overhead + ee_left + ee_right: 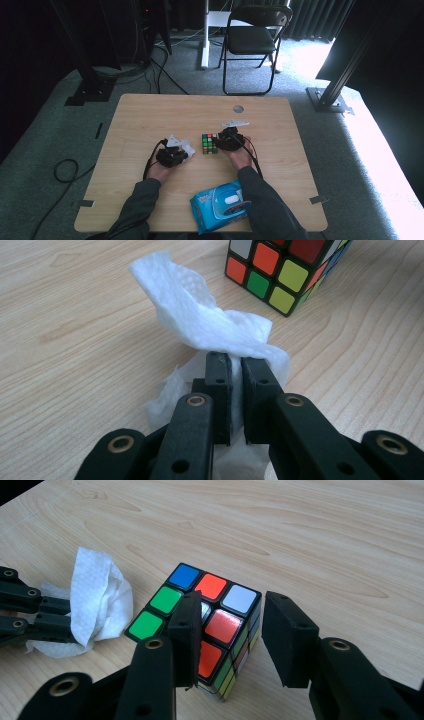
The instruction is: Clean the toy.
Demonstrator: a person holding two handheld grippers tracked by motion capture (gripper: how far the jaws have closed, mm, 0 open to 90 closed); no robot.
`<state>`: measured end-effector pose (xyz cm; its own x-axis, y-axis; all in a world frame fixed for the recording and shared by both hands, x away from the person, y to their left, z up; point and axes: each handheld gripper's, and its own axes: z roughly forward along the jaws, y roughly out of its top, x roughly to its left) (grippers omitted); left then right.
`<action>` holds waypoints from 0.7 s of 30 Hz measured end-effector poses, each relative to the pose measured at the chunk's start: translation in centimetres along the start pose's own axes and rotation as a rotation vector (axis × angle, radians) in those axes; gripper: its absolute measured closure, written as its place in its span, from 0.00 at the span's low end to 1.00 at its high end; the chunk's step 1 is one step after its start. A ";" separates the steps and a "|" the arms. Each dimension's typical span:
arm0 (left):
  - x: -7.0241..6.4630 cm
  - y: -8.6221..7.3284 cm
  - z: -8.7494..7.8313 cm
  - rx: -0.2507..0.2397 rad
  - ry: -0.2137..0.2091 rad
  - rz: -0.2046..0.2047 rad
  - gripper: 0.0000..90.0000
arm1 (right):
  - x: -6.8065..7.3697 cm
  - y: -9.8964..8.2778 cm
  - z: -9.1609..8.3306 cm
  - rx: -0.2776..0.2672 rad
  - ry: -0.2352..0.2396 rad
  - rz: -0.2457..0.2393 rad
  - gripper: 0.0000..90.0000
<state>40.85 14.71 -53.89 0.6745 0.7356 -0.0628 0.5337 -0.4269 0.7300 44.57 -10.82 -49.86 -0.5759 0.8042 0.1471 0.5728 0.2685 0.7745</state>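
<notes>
- The puzzle cube (pixel 209 143) sits mid-desk (pixel 150 115), between our two hands.
- Our right gripper (pixel 232 640) is nearer: its jaws stand apart above the cube, one over the top face and one past its right edge, not pressing on it.
- Our left gripper (pixel 236 371) is clamped on a white tissue (pixel 200 320), just beside the cube.
- We count one cube, one tissue, one blue wipes pack (pixel 220 206) at the near edge.
</notes>
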 end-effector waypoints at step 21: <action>0.0 0.0 0.0 0.001 0.000 -0.003 0.93 | -1.4 -0.2 0.1 0.022 0.092 0.184 0.77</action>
<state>40.84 14.67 -53.87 0.6730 0.7368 -0.0649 0.5362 -0.4255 0.7290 45.29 -11.92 -50.24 -0.5108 0.7892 0.3410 0.6851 0.1340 0.7161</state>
